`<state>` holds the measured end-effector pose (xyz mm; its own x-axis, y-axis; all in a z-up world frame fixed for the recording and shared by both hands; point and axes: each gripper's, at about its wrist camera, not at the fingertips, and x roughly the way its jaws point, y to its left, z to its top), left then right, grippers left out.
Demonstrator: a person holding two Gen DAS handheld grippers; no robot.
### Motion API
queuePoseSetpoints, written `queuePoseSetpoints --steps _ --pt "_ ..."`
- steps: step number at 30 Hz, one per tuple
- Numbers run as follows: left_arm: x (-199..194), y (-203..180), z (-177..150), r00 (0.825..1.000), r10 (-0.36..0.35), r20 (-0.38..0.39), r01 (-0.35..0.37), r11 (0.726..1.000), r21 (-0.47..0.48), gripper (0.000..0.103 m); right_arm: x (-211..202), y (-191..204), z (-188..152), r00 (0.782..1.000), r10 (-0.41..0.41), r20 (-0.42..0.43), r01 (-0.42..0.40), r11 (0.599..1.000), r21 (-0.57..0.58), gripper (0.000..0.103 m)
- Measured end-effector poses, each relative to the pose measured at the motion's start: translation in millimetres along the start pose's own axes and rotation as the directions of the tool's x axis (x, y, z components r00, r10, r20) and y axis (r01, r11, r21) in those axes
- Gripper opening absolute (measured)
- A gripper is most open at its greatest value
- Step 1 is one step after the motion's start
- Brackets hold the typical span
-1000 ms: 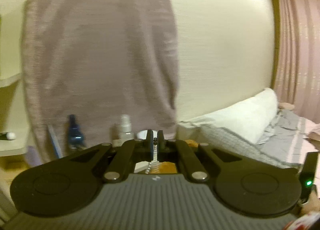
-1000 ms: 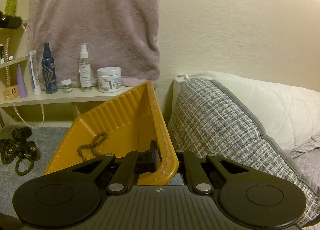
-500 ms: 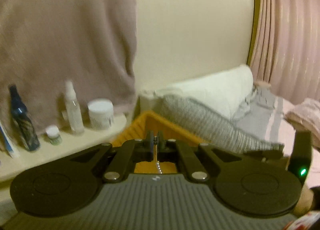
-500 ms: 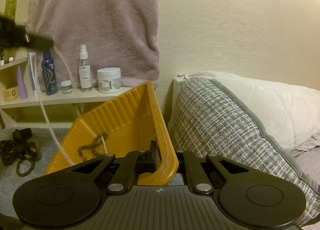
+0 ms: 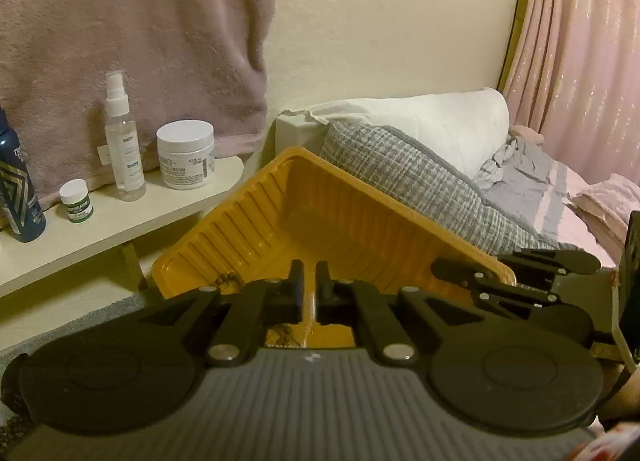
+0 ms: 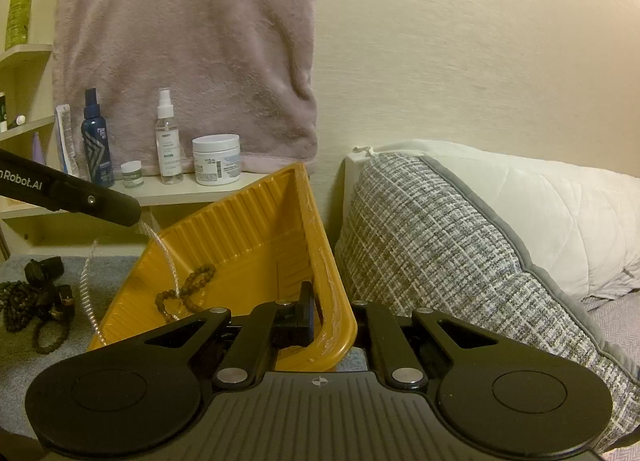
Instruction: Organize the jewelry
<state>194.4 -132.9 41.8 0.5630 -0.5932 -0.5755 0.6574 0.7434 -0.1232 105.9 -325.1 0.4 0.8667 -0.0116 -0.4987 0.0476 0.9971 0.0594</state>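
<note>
Orange ribbed plastic tray [image 6: 256,257] is sitting tilted at the lower centre of the frame. The right gripper [image 6: 320,313] is clamping its near rim. The left gripper [image 5: 308,285], at the centre-left, has its jaws opening around a pale beaded necklace [image 6: 168,257] hanging into the tray, beside a brown bead bracelet [image 6: 188,293].

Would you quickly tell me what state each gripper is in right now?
Left gripper: jaws opening, pale chain between them.
Right gripper: closed on the yellow tray rim.
</note>
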Motion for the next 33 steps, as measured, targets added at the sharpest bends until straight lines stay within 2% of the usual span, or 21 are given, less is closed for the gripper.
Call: queuePoseSetpoints --steps 2,6,11,16,23,27,31,33 --pt "-3 1 0 1.0 0.002 0.007 -0.002 1.0 -0.004 0.015 0 0 0 1.0 0.0 0.0 0.0 1.0 0.0 0.006" --pt "-17 9 -3 0.998 0.044 0.036 -0.043 0.999 -0.028 0.017 0 0 0 1.0 0.001 0.001 -0.001 1.0 0.001 0.006" --pt "-46 38 -22 0.982 0.169 0.079 -0.16 0.981 -0.114 0.023 0 0 0 1.0 0.001 0.0 -0.001 1.0 0.001 0.006" --pt "-78 76 -57 0.935 0.348 0.063 -0.33 0.923 -0.2 0.023 0 -1 -1 1.0 0.001 0.0 -0.001 1.0 -0.002 0.006" --pt "-104 108 -110 0.869 0.496 0.005 -0.477 0.839 -0.261 0.023 2 0 -1 1.0 -0.005 -0.001 0.005 1.0 -0.002 0.006" --pt "-100 109 -134 0.858 0.514 -0.03 -0.501 0.821 -0.273 0.023 2 -1 -1 1.0 -0.002 -0.006 0.002 1.0 -0.008 0.006" --pt "-87 105 -150 0.859 0.508 -0.058 -0.504 0.819 -0.275 0.023 3 -1 -1 1.0 -0.004 -0.006 0.004 1.0 -0.009 0.006" --pt "-80 99 -155 0.866 0.497 -0.06 -0.494 0.827 -0.269 0.023 3 -1 -1 1.0 -0.003 -0.006 0.003 1.0 -0.009 0.006"
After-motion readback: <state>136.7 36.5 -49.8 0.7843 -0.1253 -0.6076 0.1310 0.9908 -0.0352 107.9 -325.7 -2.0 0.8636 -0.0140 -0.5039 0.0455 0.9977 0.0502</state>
